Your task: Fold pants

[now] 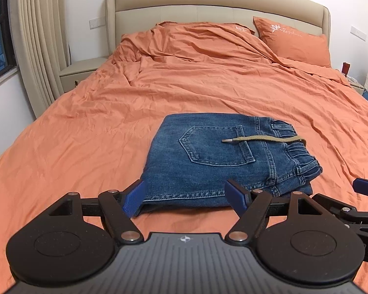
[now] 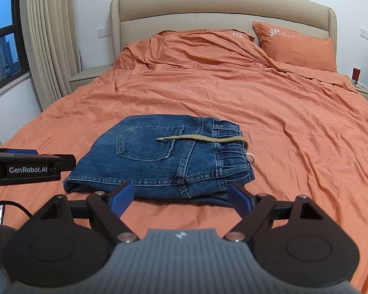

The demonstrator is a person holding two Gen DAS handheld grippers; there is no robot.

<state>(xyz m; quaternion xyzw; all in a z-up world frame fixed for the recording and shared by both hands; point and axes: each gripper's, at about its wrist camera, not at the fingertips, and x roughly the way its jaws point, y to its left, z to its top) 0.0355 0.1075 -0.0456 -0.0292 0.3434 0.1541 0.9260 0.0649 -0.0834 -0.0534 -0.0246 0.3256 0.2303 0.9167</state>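
One bed (image 1: 85, 122) under an orange cover fills the room, with one pillow (image 1: 294, 41) upper right and curtains (image 1: 36, 36) upper left. One folded pair of jeans (image 1: 208, 166) lies lower centre, one drawstring (image 1: 262, 140) across it. Two grippers, left gripper (image 1: 186, 197) and right gripper (image 2: 180, 194), hover before it, fingers spread, pinching nothing.

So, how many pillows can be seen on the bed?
2. One orange pillow leans on the headboard at the right; a second pillow lies left of it, partly under the duvet. More may be hidden.
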